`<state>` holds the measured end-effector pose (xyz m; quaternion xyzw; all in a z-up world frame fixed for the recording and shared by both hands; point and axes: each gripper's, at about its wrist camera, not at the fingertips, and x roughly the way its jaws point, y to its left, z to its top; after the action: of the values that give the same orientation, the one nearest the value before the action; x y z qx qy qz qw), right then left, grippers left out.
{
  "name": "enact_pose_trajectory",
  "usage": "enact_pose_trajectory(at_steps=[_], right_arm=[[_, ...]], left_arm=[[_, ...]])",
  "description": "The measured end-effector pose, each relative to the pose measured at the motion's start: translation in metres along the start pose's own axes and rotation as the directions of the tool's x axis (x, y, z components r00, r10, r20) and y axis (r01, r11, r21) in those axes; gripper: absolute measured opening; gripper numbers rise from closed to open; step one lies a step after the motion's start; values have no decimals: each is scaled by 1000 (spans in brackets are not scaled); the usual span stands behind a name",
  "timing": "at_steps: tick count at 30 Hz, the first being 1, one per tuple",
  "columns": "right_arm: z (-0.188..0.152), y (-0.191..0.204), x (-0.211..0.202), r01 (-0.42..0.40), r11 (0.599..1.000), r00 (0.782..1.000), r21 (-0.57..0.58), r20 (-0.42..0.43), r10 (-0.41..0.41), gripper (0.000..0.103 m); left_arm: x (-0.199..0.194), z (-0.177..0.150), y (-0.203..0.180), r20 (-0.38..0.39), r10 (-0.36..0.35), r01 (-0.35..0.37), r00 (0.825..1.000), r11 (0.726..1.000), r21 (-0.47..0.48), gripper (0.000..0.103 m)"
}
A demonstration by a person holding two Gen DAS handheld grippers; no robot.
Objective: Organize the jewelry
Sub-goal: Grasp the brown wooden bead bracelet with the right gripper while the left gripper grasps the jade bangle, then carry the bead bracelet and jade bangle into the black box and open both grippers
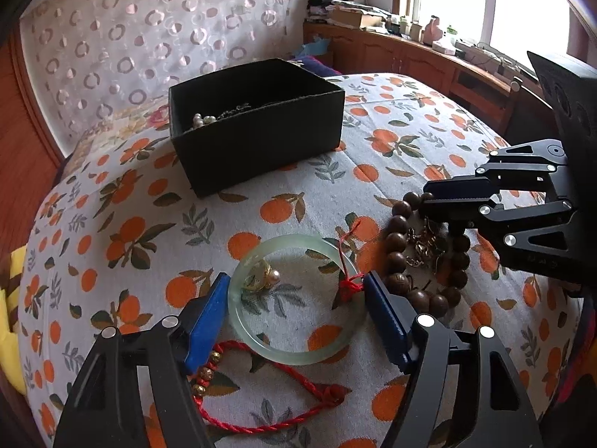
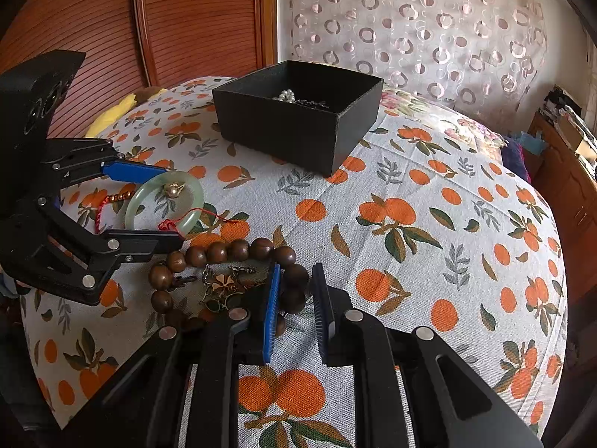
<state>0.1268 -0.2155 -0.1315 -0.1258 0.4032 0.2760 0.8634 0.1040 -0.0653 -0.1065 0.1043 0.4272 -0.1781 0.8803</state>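
At the left of the orange-print cloth (image 1: 335, 194) lies a red cord bracelet (image 1: 261, 410) with small gold beads, limp and light. Next to it the left gripper (image 1: 294, 317) straddles the jade bangle (image 1: 294, 298), its blue pads spread on either side of the ring; whether they already touch the rim is hard to tell from here. The bangle looks stiff, smooth, slippery and breakable, so a squeeze across its outer edge, clear of the knotted red thread (image 1: 350, 285), seems safest. A pearl ring (image 1: 266, 276) sits inside it. Further right, the right gripper (image 2: 296, 310) pinches one bead of the wooden bead bracelet (image 2: 227, 252), which circles a tangle of gold chain (image 2: 227, 283). Beyond, the black box (image 1: 257, 149) holds pearls (image 1: 201, 119).
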Motion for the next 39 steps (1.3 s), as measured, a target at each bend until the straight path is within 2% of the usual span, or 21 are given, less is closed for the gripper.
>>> enact_pose_trajectory(at_steps=[4, 19, 29, 39], right_arm=[[0, 0, 0, 0, 1000, 1000, 0, 0, 0, 18], [0, 4, -2, 0, 1000, 1000, -1, 7, 0, 15], [27, 15, -51, 2, 1000, 989, -28, 147, 2, 15], [61, 20, -78, 12, 999, 975, -52, 222, 0, 15]], left_arm=[[-7, -3, 2, 24, 23, -23, 999, 1000, -17, 69], [-49, 6, 0, 141, 35, -26, 989, 998, -65, 69], [-66, 11, 9, 197, 61, -40, 978, 993, -108, 69], [-74, 15, 23, 221, 75, -44, 972, 989, -142, 69]])
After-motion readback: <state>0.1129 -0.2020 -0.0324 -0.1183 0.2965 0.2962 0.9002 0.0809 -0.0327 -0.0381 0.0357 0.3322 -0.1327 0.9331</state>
